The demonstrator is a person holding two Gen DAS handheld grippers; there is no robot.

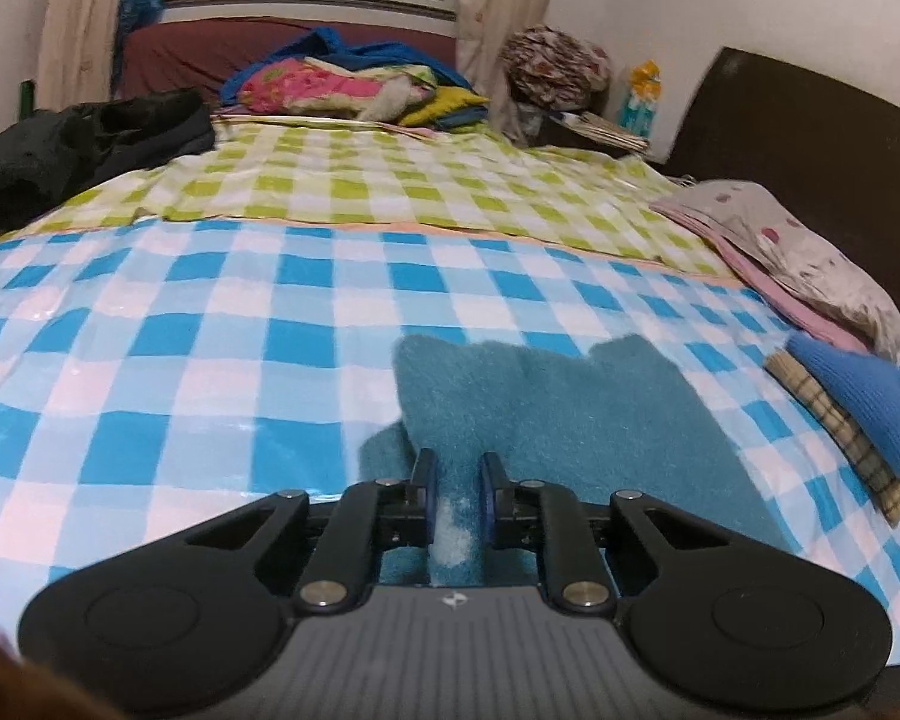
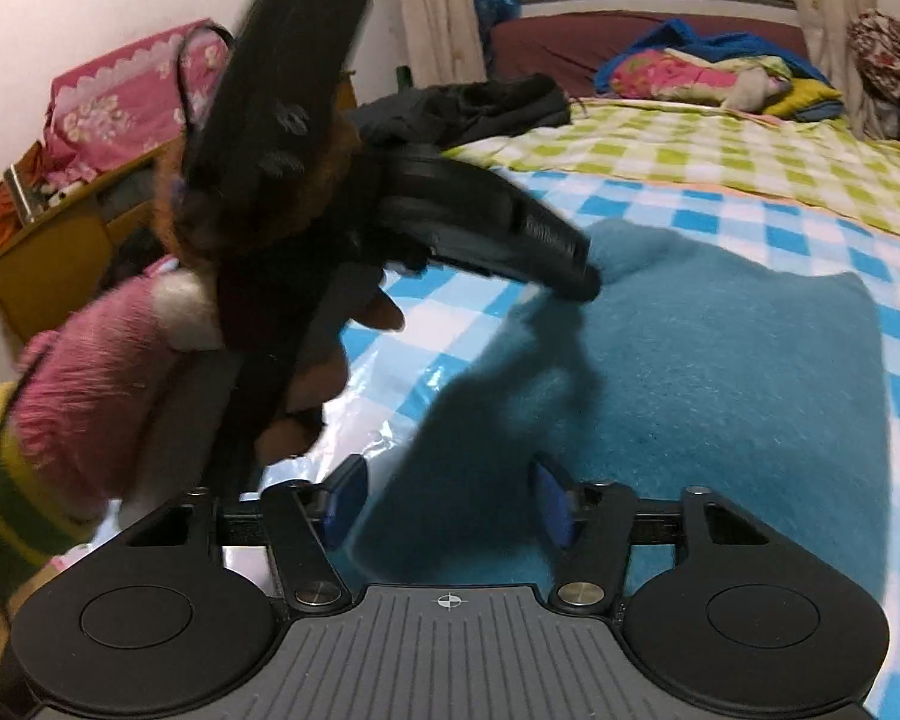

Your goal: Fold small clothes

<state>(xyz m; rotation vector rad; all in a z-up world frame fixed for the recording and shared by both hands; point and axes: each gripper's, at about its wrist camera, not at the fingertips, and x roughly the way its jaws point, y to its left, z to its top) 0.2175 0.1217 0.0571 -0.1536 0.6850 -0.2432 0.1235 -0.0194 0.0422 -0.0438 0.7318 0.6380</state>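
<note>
**Teal garment pinched at its near-left edge on the checked bed**

The teal fleece garment [image 1: 546, 402] lies spread on the blue-and-white checked sheet [image 1: 150, 360] at the near end of the bed, its fuzzy surface mostly flat, with a lifted fold at the near-left edge. In the left wrist view that fold rises between the blue pads of the left gripper [image 1: 457, 495], whose jaws stand nearly together and press on the cloth; a patch of pale lining shows just behind the pads. The right wrist view shows the same gripper from the side [image 2: 576, 282], its tip on the garment's left edge, with a strip of cloth hanging beneath it.

The right gripper [image 2: 450, 498] hovers over the near part of the garment. Its jaws stand partly apart, teal cloth is seen between the fingers, and the pads do not press on it.

A hand [image 2: 330, 354] in a pink fuzzy sleeve [image 2: 102, 396] holds the left tool at the left of that view.

Farther out, a green-and-white checked sheet [image 1: 450, 192] covers the far half of the bed. A black garment [image 1: 90, 144] lies at the far left, a heap of colourful bedding [image 1: 342, 84] at the far end, and a folded blue cloth [image 1: 858, 402] on a checked one [image 1: 840, 438] at the right edge, near a pillow [image 1: 810, 258] and the dark headboard [image 1: 810, 138].
</note>
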